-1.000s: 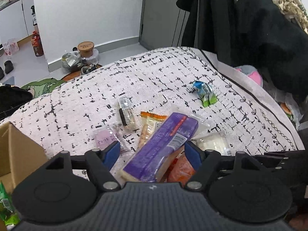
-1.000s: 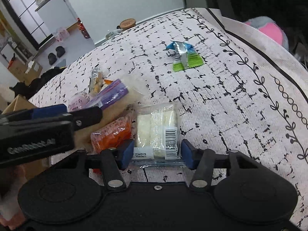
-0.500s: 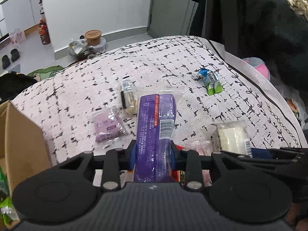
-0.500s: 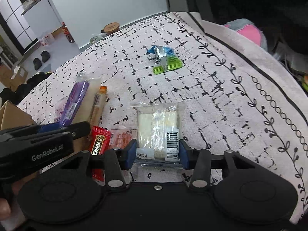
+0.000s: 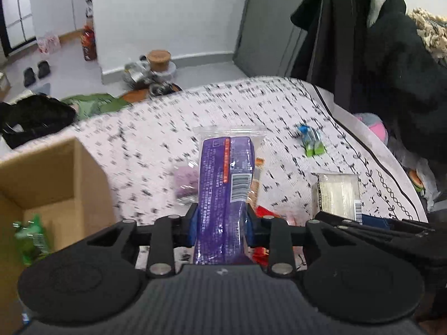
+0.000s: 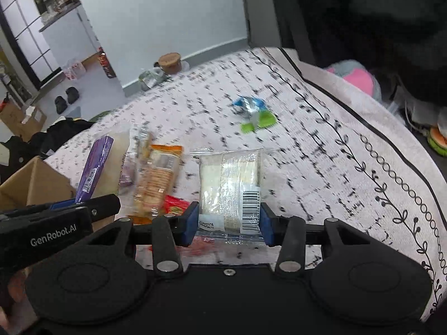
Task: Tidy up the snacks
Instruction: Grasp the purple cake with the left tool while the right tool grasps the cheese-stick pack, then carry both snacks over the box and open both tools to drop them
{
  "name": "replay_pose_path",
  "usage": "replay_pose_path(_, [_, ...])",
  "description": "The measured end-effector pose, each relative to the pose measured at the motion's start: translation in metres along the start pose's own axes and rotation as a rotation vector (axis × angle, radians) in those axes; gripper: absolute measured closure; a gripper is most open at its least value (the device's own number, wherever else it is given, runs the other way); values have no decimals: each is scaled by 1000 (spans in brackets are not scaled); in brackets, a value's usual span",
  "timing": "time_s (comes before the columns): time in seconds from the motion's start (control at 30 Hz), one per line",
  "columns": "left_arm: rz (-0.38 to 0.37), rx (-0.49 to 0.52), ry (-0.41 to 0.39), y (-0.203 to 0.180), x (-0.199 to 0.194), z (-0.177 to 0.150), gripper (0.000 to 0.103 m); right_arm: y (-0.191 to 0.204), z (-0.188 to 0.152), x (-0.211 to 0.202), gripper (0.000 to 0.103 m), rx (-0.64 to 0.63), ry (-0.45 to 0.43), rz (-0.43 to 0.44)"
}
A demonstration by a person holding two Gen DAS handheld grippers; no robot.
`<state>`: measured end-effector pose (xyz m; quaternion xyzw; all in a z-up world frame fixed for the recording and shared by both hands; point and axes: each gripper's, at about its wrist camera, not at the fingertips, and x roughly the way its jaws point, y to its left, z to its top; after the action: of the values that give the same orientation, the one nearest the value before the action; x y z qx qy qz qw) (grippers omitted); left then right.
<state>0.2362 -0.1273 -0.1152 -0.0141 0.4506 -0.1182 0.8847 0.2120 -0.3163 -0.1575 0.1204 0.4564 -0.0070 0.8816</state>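
Note:
My left gripper is shut on a long purple snack pack and holds it above the cloth, beside an open cardboard box at the left. The pack also shows in the right wrist view. My right gripper is shut on a clear pack of white cake, lifted off the patterned cloth. On the cloth lie an orange cracker pack, a red packet, a lilac packet and a blue-green packet.
The box holds a green packet. Dark coats hang at the back right. A pink plush lies past the cloth's right edge. Bags, jars and shoes sit on the floor behind.
My left gripper closed on the purple pack, lifted it and swung left toward the box. My right gripper closed on the white cake pack and raised it a little.

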Motion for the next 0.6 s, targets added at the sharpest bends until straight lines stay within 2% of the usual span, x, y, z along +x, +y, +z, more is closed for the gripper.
replay_pose_path(0.47, [21, -94, -103, 55, -62, -4, 72, 56, -6, -29, 59, -62, -62, 81])
replay_pose_path(0.6, [55, -98, -111, 74, -72, -9, 72, 73, -7, -33, 60, -64, -67, 114])
